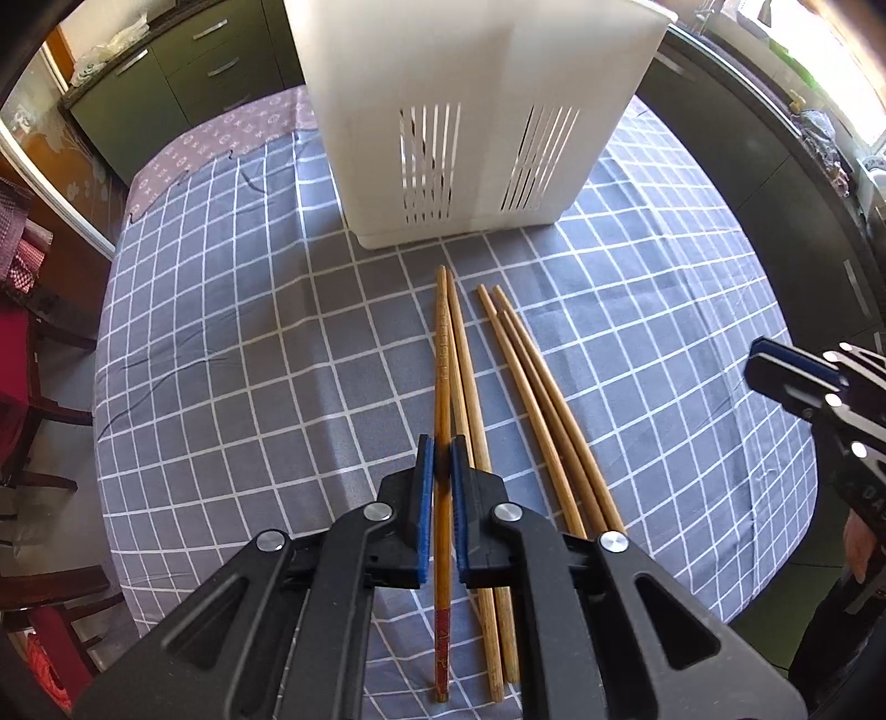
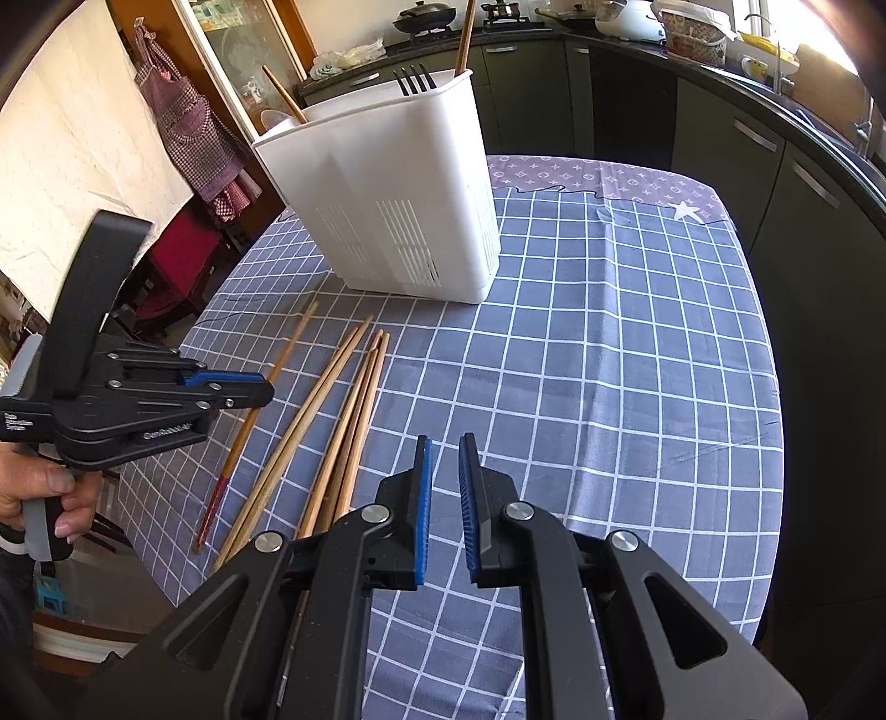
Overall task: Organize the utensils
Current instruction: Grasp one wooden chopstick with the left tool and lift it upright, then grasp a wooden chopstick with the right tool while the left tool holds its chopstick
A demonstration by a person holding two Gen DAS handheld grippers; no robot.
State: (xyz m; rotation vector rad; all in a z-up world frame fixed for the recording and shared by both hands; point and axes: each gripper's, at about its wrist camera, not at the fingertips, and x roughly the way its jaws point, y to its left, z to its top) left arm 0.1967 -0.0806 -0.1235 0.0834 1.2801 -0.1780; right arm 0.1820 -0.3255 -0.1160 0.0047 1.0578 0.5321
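Keep the left gripper (image 1: 441, 443) as set, jaws pinched on the dark chopstick (image 1: 441, 360) roughly at mid-length, red-painted end trailing back under the wrist and thin tip aimed at the holder (image 1: 443, 83). Cannot tell from either view whether lifted or resting on the counter (image 1: 249, 332), so treat as barely off the cloth. Hold steady pressure: probably prone to swivelling between the pads, being round, slick and gripped at a single spot. Lift straight up first, clearing the pale chopsticks (image 1: 534, 399) lying just beside on the right, the nearest almost touching. Then tip the stick toward upright before travelling, not after, and carry high enough to pass over the tall white wall. Aim for a compartment already showing wooden handles (image 2: 464, 39) above the rim, away from the fork (image 2: 415, 80). Cannot make out the dividers from here, so check on arrival. Lower well inside before letting go, avoiding a drop from height and a bounce out. Leave the right gripper (image 2: 444, 443) hovering, jaws slightly spread and holding nothing, over bare cloth to the right of the sticks, well clear of the left one's path. Bring in only to steady the holder, likely light and easy to nudge. Expect several more trips afterwards for the sticks lying flat in front of the holder.
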